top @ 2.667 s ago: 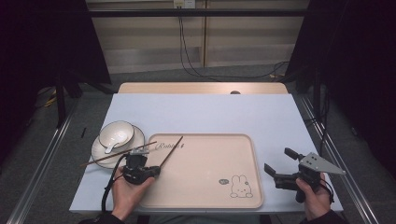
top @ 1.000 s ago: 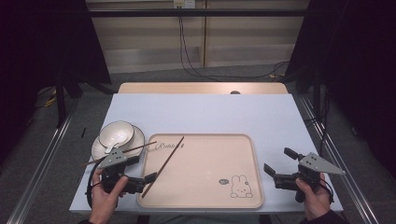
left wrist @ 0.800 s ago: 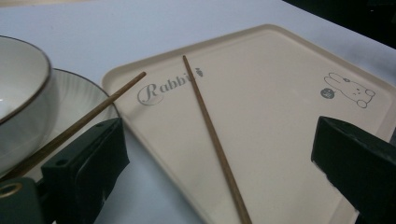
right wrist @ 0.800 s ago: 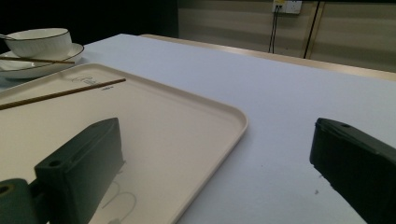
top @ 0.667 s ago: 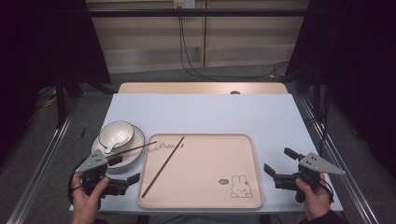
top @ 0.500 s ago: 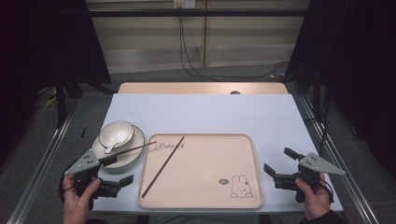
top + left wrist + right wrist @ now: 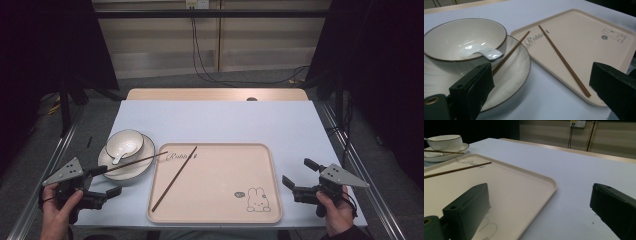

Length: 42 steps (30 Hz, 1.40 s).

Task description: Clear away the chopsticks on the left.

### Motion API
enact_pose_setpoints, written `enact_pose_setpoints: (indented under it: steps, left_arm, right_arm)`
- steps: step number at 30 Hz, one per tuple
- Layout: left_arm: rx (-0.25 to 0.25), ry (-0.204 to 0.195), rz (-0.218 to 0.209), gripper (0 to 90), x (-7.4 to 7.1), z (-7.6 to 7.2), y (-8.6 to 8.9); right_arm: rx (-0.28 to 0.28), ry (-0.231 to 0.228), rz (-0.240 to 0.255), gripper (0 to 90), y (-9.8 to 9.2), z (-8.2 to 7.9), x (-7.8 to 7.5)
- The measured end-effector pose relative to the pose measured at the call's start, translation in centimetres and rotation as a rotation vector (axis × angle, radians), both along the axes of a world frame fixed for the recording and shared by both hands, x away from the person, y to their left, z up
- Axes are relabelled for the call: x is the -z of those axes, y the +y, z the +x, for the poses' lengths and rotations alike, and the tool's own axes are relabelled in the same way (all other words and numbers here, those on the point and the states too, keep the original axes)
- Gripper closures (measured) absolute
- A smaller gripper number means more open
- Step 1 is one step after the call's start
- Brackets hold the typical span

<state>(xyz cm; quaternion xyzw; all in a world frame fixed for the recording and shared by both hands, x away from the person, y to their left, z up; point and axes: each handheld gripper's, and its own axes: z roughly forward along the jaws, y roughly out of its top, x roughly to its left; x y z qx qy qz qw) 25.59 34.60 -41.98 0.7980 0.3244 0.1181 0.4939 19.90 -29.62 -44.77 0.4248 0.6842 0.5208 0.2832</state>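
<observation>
My left gripper (image 7: 102,181) had drawn back from the tray (image 7: 260,152), fingers released, empty, low beside the plate (image 7: 142,170), right gripper (image 7: 300,180) unmoved, likewise spread.

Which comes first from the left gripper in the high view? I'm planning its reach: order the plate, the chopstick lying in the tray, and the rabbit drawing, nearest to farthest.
From the left gripper:
1. Plate, right beside it at the table's left, under the bowl.
2. Chopstick in the tray, on the tray's left half.
3. Rabbit drawing, at the tray's near right corner.
</observation>
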Motion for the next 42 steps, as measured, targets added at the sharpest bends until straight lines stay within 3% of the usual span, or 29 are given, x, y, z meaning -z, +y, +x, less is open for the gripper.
enact_pose_setpoints:
  steps: [2,11,13,14,16,21,23,42]
  left_arm:
    - [-0.022,0.009,0.014,6.1,0.0,0.4,0.7]
    - [-0.025,0.027,0.096,8.7,0.5,2.8,2.9]
    - [0.004,0.033,0.126,14.0,0.8,3.3,3.2]
    - [0.032,0.028,0.137,23.4,1.0,3.6,3.3]
    - [0.028,0.045,0.159,32.1,1.3,4.1,3.4]
    - [0.052,0.068,0.186,43.6,1.8,5.3,3.2]
    - [0.06,0.068,0.222,50.0,1.9,5.9,3.0]
    - [0.132,0.094,0.307,72.2,2.9,7.5,0.9]
  right_arm:
    - [-0.003,-0.001,-0.002,2.2,0.0,0.0,0.0]
    - [0.004,-0.002,-0.004,1.9,0.1,0.0,0.0]
    - [0.004,0.0,-0.003,1.9,0.1,0.0,0.0]
    - [0.004,0.0,-0.003,1.9,0.1,0.0,0.0]
    - [0.002,0.0,-0.004,2.0,0.0,0.0,0.0]
    - [0.007,0.001,-0.001,2.0,0.0,0.0,0.0]
    - [0.005,0.001,-0.002,2.0,0.1,0.0,0.0]
    - [0.004,0.0,-0.006,2.0,0.0,0.0,0.0]
